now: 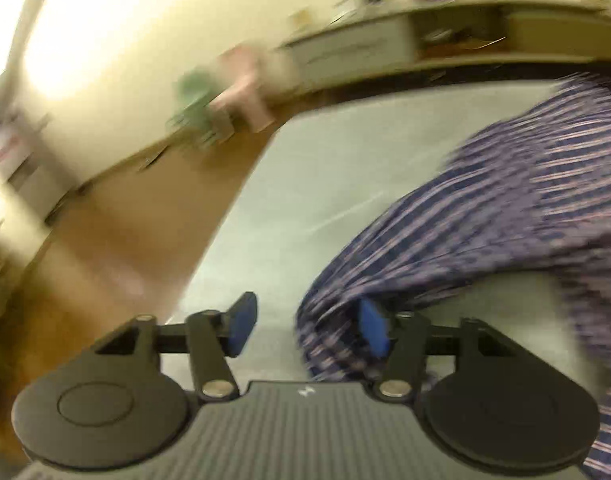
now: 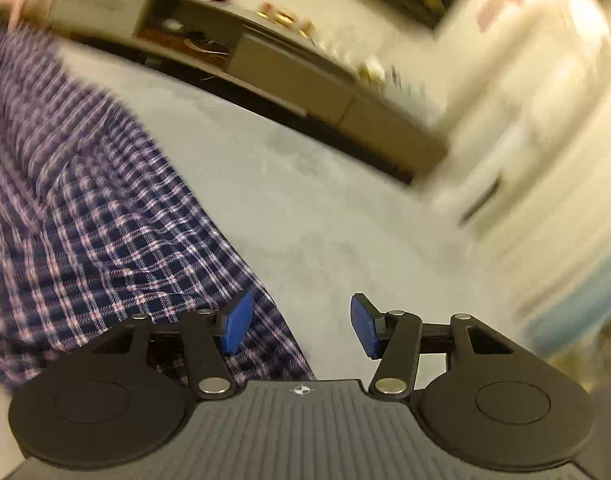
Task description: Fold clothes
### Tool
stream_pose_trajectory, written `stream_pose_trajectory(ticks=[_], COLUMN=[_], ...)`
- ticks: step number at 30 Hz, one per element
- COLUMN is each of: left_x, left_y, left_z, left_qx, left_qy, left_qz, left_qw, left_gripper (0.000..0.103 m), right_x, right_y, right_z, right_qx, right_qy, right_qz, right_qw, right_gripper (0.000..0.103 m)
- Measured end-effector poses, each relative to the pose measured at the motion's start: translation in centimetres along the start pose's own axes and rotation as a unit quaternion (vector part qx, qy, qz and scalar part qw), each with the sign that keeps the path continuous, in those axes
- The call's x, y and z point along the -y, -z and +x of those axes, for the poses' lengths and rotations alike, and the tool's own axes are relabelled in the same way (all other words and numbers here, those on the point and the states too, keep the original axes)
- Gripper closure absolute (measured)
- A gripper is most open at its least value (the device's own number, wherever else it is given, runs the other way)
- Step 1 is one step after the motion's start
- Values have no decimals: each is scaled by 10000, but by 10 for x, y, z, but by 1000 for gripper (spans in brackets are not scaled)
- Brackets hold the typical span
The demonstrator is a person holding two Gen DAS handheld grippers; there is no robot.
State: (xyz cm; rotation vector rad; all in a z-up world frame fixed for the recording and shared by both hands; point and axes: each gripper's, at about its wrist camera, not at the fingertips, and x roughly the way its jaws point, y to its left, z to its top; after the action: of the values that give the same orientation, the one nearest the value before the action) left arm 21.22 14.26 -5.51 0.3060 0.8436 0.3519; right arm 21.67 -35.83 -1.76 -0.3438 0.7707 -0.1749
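Both grippers gape with nothing pinched: my left gripper (image 1: 307, 326) hangs at the edge of the plaid garment (image 1: 505, 216), my right gripper (image 2: 301, 326) beside it. That cloth lies spread on the grey surface (image 2: 305, 184).

Navy-and-pink checked cloth (image 2: 105, 208) is lying on the pale grey mat (image 2: 325, 208); blue pads (image 2: 237, 322) are showing on black grippers; the floor (image 1: 137, 208) is glowing orange-brown.

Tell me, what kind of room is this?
Probably a living room in a home: a long low cabinet with odds and ends on top lines the wall, a wooden floor shows, and a checked garment lies on a pale grey surface.
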Motion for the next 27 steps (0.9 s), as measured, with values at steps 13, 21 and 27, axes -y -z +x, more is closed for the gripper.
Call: stream_pose_trajectory(ticks=[13,21,27], left_x=[92,-16,4], left_y=[70,63,77], left_z=[-100,-158,-117], left_qx=[182,646,-345], left_qy=[2466,4805,3390], left_qz=[1667,-458,-141], left_qw=[9545,8734,9401], left_gripper=[73,103,66], right_x=[-125,-51,-54], right_y=[46,9,26], right_z=[-129,-187,-169], right_qx=[-269,1463,1160], right_qy=[-3840,-2662,-1910], right_qz=[64,331,211], right_qw=[9229,9522,9745], right_gripper=[99,103,93])
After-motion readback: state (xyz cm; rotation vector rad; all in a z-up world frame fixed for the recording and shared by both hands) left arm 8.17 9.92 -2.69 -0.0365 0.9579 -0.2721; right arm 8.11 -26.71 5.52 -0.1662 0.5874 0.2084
